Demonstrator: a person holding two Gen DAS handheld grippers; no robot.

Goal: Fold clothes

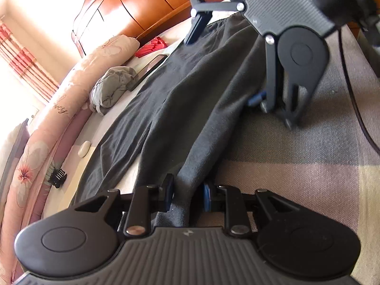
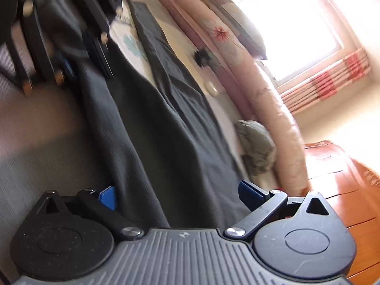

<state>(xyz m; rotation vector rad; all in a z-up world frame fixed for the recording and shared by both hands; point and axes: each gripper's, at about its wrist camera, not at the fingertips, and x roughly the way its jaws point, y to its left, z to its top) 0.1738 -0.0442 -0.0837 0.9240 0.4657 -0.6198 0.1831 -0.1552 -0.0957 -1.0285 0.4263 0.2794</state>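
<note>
The left gripper sits at the cuff end of the dark grey trousers, its blue-padded fingers drawn in on either side of a bunched ridge of the nearer trouser leg; the pads look pressed against the cloth. The right gripper is at the waistband end of the trousers, with its jaws standing well apart and the edge of the garment running between them; its pads do not press on the fabric. In the left wrist view the right gripper shows from the side, tipped down onto the trousers' near edge.

The trousers lie spread lengthwise on the bed, whose cover near them is a woven grey and beige check. Beyond the trousers, on their far side, lies a rolled floral quilt in pink and cream. Between the trousers and the quilt sits a crumpled grey garment, and just beside it a dark flat rectangular frame. A small black comb-like clip and a pale oval object lie near the trousers' cuff end, by the quilt. A wooden headboard rises past the waistband end.
</note>
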